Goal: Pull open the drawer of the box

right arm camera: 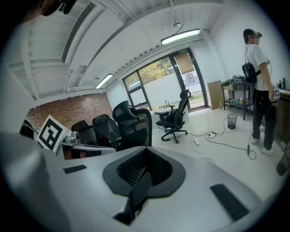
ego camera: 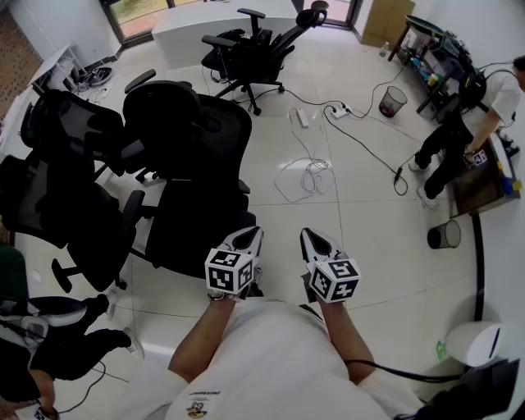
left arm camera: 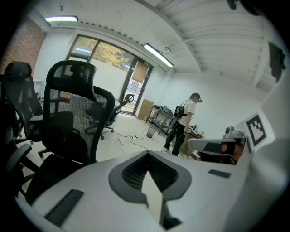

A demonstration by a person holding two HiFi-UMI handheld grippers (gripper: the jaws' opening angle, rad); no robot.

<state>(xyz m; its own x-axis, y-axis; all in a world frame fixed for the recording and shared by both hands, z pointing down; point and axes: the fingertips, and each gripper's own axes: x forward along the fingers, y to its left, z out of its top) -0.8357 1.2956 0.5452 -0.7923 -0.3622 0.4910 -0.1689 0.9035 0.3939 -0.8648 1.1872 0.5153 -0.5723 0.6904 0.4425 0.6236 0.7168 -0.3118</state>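
- Currently held side by side, just apart, ahead of the torso in the head view: left gripper [ego camera: 248,236] and right gripper [ego camera: 312,239], both tilted down toward the floor [ego camera: 369,205].
- Left gripper [left arm camera: 148,183], own view: fingers closed tip to tip, nothing between the pads.
- Right gripper [right arm camera: 139,183], own view: fingers likewise pressed together, nothing clamped.
- Box and drawer: in none of the three views, so position relative to the fingers cannot be told.
- Ahead of the left fingers: black office chairs [ego camera: 193,156] in a cluster, the nearest seat just beyond the tips in the head view. One mesh backrest [left arm camera: 74,108] fills the left of the left gripper view.
- Ahead of the right fingers: bare tiled floor, then loose cables [ego camera: 312,174] and a power strip [ego camera: 302,117] farther out.
- Right-hand side: near bin [ego camera: 444,235] just beside the dark curved edge [ego camera: 477,271] of a white surface. Far bin [ego camera: 393,101] well beyond it. Standing person [ego camera: 459,135] beside a cluttered bench.
- Far edge: lone chair [ego camera: 254,49] in front of a white desk [ego camera: 205,25].
- Open room: widest over the floor between the chair cluster and the near bin. Tight on the left, with the chairs packed close together.
- Cross views: right marker cube [left arm camera: 257,128] at the right rim of the left gripper view, left marker cube [right arm camera: 50,131] at the left of the right gripper view. Grippers level with each other and apart.
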